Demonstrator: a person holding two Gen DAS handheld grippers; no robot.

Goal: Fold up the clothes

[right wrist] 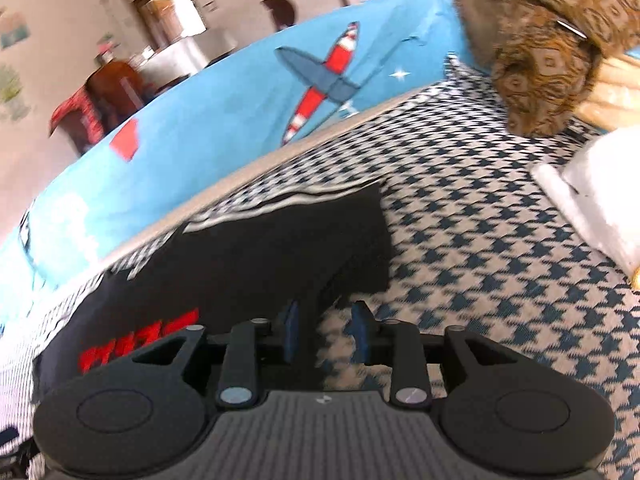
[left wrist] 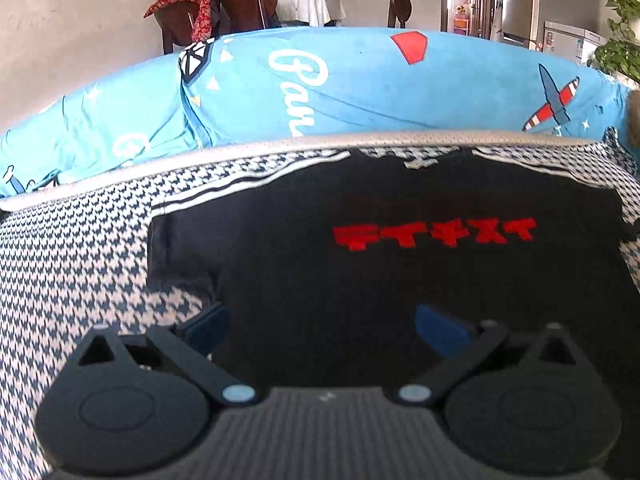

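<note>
A black cotton T-shirt with red block lettering across the chest lies flat on a houndstooth-patterned dark-blue-and-white cover, its collar toward the far edge and a white stripe running along the sleeve and shoulder line. In the right wrist view the same shirt fills the left half of the picture, one dark sleeve reaching out onto the checked cloth.

The left gripper hangs over the lower part of the shirt with its blue-padded fingers spread wide — nothing is pinched between them, only the black fabric lying underneath. The right gripper sits at the shirt's edge, near the sleeve; its blue pads stand a little apart, with the patterned cover showing through the gap and no cloth caught in it.

Beyond the cover's pale edge rises a bright blue quilted cushion printed with a red-and-white striped aeroplane. Behind it stand dark wooden chairs, one draped with a red patterned cloth, and a steel refrigerator at the far right. In the right wrist view a brown patterned fabric bundle rests on the cover's far corner, and a white folded cloth lies just beside it — no containers are visible in either view.
</note>
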